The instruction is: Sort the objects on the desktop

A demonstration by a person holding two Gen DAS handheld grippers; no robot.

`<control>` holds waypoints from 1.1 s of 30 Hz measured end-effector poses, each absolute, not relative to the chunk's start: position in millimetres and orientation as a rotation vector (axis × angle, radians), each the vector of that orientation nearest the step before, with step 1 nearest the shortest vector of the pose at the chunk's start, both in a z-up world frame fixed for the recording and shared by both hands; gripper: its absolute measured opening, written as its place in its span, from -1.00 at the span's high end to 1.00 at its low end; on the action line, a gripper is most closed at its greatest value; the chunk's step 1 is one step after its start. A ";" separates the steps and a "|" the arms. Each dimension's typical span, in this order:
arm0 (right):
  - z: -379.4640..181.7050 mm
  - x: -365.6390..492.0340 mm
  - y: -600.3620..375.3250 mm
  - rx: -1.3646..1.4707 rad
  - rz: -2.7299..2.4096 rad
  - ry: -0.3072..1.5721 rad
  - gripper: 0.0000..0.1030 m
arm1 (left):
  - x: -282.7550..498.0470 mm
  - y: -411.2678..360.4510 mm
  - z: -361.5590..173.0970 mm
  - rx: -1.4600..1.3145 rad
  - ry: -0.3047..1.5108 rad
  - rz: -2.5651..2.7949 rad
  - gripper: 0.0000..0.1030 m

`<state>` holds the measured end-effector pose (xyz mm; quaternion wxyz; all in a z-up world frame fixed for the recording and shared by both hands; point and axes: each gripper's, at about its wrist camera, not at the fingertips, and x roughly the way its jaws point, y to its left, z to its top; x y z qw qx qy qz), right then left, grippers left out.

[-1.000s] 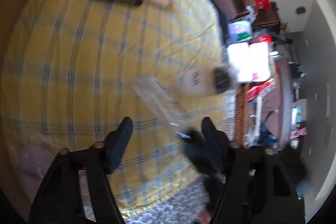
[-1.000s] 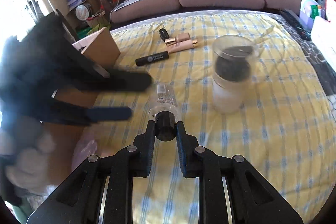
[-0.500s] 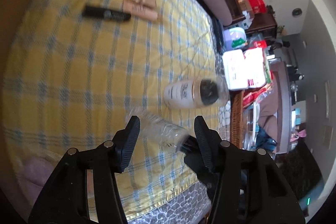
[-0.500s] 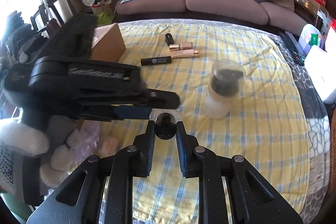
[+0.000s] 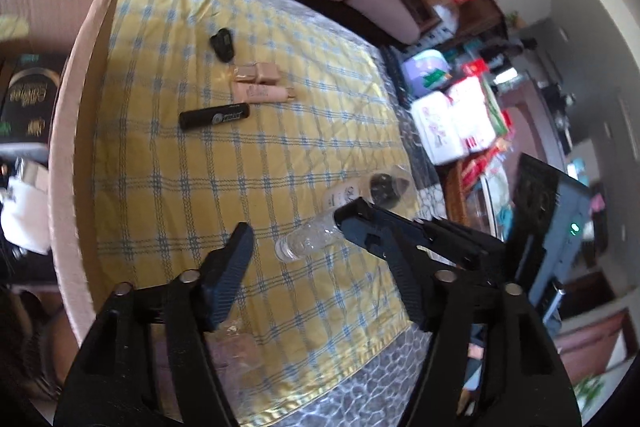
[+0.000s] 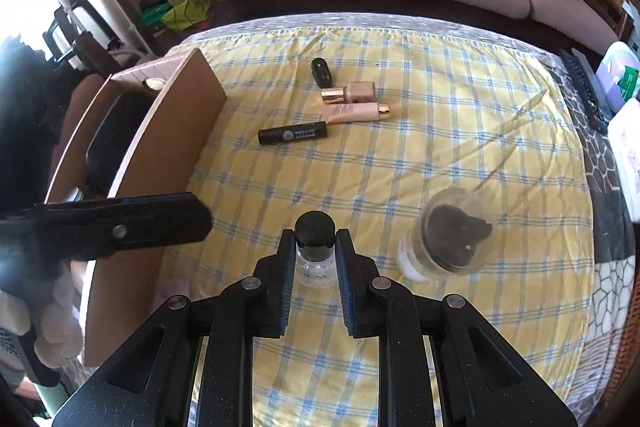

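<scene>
Moved back now from the small clear bottle (image 5: 308, 239): left gripper (image 5: 296, 247) open wide, no longer around it. Right gripper (image 6: 315, 259) still squeezed shut on that bottle's neck, black cap sticking out past the fingers, up over the yellow checked cloth (image 6: 400, 163). Bottle body mostly hidden in the right view. Cardboard box (image 6: 160, 155) just left.

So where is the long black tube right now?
The long black tube lies flat on the yellow checked cloth, in the right wrist view toward the far side, just in front of the beige tube and right of the cardboard box.
</scene>
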<state>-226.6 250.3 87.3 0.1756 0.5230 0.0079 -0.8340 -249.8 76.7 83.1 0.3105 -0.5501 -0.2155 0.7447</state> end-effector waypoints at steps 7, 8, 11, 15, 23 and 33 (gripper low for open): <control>87.5 -210.9 249.9 1.438 -2.379 -0.011 0.53 | -231.9 78.2 94.0 -1.418 -0.334 2.037 -0.31; 88.4 -209.7 251.3 1.427 -2.378 -0.031 0.53 | -229.6 80.4 94.2 -1.415 -0.315 2.042 -0.32; 91.0 -207.9 255.7 1.410 -2.381 -0.088 0.43 | -222.0 89.4 94.6 -1.412 -0.246 2.050 -0.33; 98.7 -201.9 264.2 1.379 -2.390 -0.156 0.37 | -217.7 92.3 95.8 -1.410 -0.235 2.059 -0.35; 128.1 -172.9 313.3 1.186 -2.561 -0.302 -0.17 | -197.4 133.6 88.0 -1.364 0.068 2.214 -0.46; 103.6 -174.7 334.3 1.166 -2.762 -0.127 -0.45 | -207.2 184.5 74.9 -1.367 0.196 2.313 -0.46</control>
